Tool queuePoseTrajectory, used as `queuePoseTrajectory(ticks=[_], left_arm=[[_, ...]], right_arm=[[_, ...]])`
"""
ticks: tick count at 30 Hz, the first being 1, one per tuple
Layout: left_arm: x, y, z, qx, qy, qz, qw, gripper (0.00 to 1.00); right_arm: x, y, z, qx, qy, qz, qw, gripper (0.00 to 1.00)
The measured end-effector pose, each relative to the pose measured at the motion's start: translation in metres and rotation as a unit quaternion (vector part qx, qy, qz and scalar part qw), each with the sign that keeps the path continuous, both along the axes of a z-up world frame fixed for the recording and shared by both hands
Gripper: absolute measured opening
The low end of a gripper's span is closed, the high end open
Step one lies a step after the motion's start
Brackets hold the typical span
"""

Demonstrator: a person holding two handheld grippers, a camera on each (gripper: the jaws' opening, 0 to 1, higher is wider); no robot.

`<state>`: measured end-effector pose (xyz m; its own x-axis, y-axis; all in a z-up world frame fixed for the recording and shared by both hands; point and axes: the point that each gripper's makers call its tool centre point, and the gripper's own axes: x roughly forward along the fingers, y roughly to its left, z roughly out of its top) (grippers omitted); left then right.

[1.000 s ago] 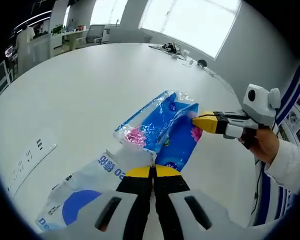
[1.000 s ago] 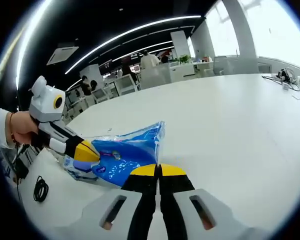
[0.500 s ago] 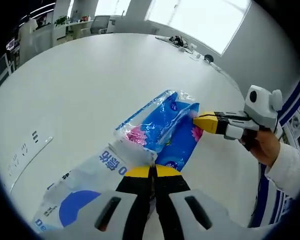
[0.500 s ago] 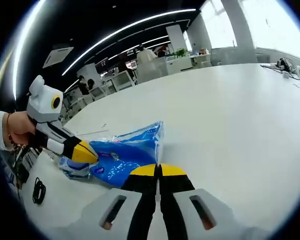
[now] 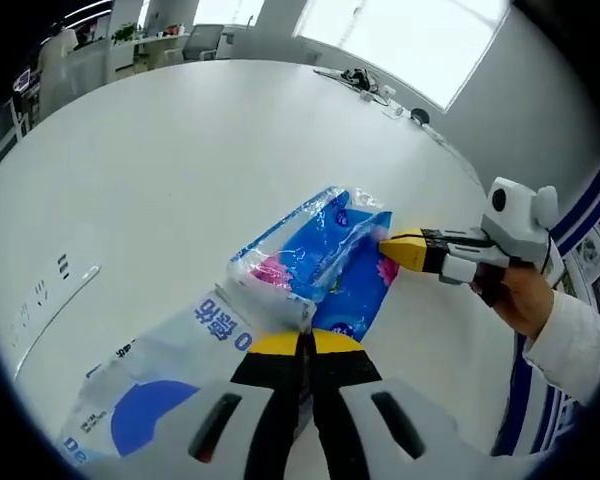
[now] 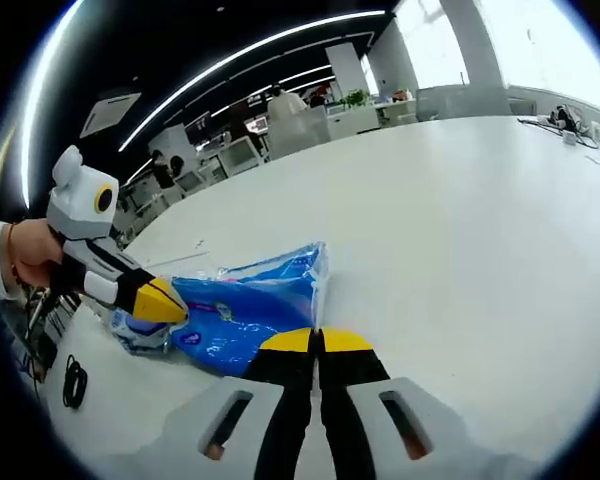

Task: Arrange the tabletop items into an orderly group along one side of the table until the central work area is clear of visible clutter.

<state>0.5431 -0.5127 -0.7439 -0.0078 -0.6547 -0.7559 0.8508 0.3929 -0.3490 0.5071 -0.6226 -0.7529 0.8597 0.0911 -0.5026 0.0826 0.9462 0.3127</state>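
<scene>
In the left gripper view, the left claw (image 5: pixel 302 342) rises from 6 o'clock with its yellow-tipped jaws pressed together, pinching the near edge of a blue tissue pack (image 5: pixel 325 265) wrapped in clear film, which lies on the white surface (image 5: pixel 180 160) just past the tips. A second pack (image 5: pixel 165 385), clear plastic with a blue disc and blue lettering, lies at 7 o'clock, its end touching the tissue pack beside the left claw. The right claw (image 5: pixel 387 247) comes in from 3 o'clock, held by a hand (image 5: pixel 515 295) in a white sleeve; its yellow tips are together and meet the far corner of the tissue pack. Cables (image 5: pixel 355 80) and small dark items sit well apart at 1 o'clock near the surface's far edge, below bright windows. In the right gripper view, the right claw (image 6: pixel 320 342) rises from 6 o'clock, jaws shut with no gap, its tips at the edge of the tissue pack (image 6: pixel 245 310), which lies at 9 to 10 o'clock of them. The left claw (image 6: pixel 170 303) reaches in from 9 o'clock, tips closed on the pack's other end, over the second pack's blue corner (image 6: pixel 140 335). A coiled black cord (image 6: pixel 73 383) shows at 8 o'clock. Desks and people stand far off at 12 o'clock.
</scene>
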Motion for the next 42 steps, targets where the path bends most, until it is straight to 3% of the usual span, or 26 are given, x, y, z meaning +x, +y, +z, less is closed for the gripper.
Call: queuePoseTrajectory(ticks=[29, 38, 42], left_arm=[[0.003, 0.014, 0.002, 0.002, 0.0, 0.001, 1.0, 0.0], [0.007, 0.014, 0.006, -0.009, -0.008, -0.005, 0.9999, 0.0], [0.007, 0.014, 0.008, -0.012, -0.007, 0.0, 0.9999, 0.07]], right_arm=[[0.001, -0.006, -0.002, 0.003, 0.006, 0.007, 1.0, 0.0], [0.003, -0.007, 0.0, -0.002, 0.003, 0.006, 1.0, 0.11], [0.002, -0.007, 0.003, -0.004, 0.004, 0.004, 1.0, 0.15]])
